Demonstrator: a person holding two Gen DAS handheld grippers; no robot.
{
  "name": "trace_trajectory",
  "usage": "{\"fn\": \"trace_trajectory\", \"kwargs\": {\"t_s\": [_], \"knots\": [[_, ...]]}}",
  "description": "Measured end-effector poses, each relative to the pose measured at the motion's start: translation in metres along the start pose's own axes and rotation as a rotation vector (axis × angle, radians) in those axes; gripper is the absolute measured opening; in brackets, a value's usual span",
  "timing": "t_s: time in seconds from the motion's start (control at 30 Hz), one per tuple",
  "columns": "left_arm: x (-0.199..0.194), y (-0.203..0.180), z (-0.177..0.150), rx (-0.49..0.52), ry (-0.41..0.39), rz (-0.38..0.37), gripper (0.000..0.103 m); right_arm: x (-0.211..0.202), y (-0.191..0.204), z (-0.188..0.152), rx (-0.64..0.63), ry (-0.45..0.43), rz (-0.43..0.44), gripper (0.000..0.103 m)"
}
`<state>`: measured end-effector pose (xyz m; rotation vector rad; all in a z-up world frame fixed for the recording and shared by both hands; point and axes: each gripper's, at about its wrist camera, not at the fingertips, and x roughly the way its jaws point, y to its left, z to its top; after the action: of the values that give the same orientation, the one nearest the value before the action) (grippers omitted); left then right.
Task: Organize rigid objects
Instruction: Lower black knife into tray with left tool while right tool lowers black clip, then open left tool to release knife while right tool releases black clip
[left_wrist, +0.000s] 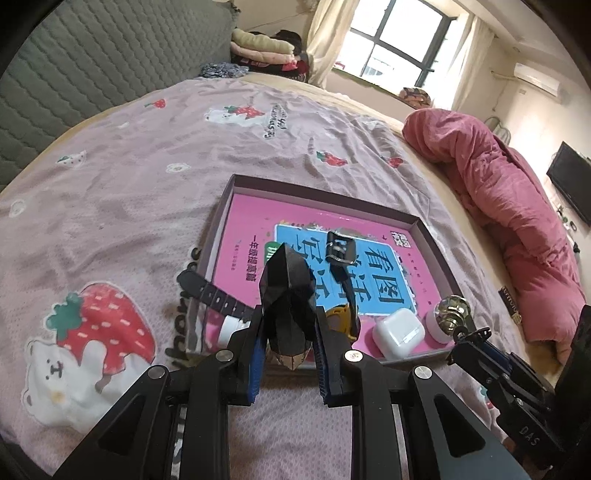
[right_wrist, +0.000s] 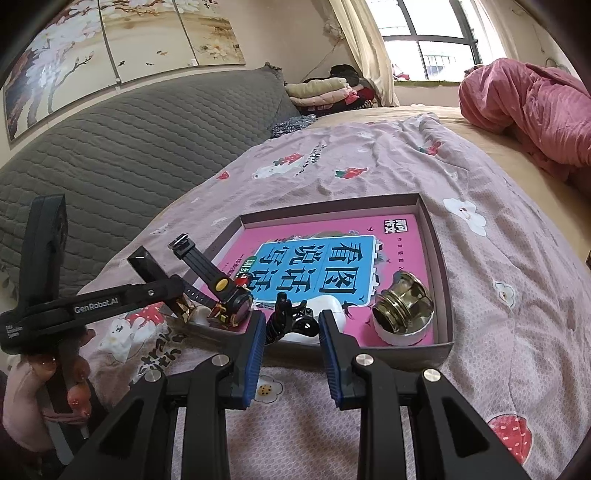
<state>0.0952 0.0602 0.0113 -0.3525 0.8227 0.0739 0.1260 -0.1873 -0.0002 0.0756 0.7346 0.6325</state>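
Note:
In the left wrist view my left gripper (left_wrist: 290, 321) is shut on a black faceted object (left_wrist: 288, 284) with a gold base, held over the near edge of a shallow box tray (left_wrist: 432, 236). The tray holds a pink book (left_wrist: 251, 229), a black-strapped watch (left_wrist: 340, 251), a white earbud case (left_wrist: 399, 332) and a brass knob (left_wrist: 452, 310). In the right wrist view my right gripper (right_wrist: 291, 325) is shut on a black claw clip (right_wrist: 291, 319), just before the tray's near rim (right_wrist: 406, 350). My left gripper (right_wrist: 166, 290) shows at the left with the faceted object (right_wrist: 146, 264).
The tray lies on a pink strawberry-print sheet (left_wrist: 129, 192) on a bed. A grey quilted headboard (right_wrist: 129, 140) runs along the far side. A rumpled pink quilt (left_wrist: 517, 206) lies to the right, with folded clothes (right_wrist: 325, 92) at the back. A person's hand (right_wrist: 37, 384) grips the left tool.

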Motion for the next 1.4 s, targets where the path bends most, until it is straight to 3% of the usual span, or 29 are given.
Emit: {"fn": "trace_trajectory", "kwargs": {"t_s": [0.33, 0.63, 1.4], "knots": [[0.022, -0.005, 0.002, 0.020, 0.021, -0.011, 0.024, 0.013, -0.008, 0.002, 0.007, 0.023, -0.051, 0.030], [0.033, -0.010, 0.005, 0.047, 0.021, -0.014, 0.024, 0.025, 0.004, -0.005, -0.104, 0.056, -0.144, 0.030], [0.048, 0.016, 0.007, -0.037, 0.057, -0.009, 0.024, 0.033, 0.000, -0.004, -0.091, 0.060, -0.154, 0.030]]}}
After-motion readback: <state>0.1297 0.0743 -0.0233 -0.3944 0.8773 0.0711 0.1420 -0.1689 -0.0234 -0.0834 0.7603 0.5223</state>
